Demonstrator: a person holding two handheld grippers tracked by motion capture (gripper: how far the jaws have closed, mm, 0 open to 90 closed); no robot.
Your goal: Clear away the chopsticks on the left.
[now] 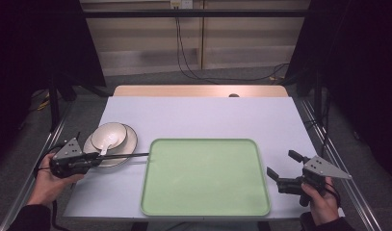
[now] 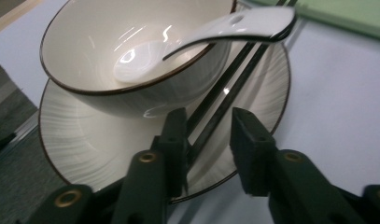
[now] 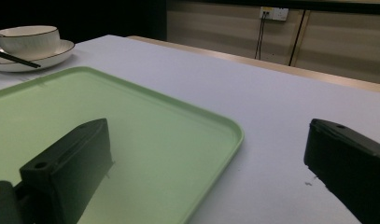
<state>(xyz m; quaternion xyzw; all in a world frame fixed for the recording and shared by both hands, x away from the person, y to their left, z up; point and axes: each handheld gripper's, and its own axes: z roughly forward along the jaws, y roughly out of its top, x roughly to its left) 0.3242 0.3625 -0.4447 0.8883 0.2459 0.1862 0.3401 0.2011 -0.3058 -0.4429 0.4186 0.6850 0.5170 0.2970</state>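
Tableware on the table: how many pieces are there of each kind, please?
Bowl: 1
Plate: 1
Soup spoon: 1
Chopsticks: 2
Green tray: 1
Total: 6

There was one bowl (image 1: 109, 134), and it sat on one plate (image 1: 128, 145). One spoon (image 2: 211, 32) lay in the bowl. Two chopsticks (image 2: 227, 86) made one pair across the plate. There was one green tray (image 1: 205, 176) on the one worktop (image 1: 203, 115). Two grippers were there, the left (image 1: 95, 156) and the right (image 1: 280, 169), each with two fingers, held by two hands.
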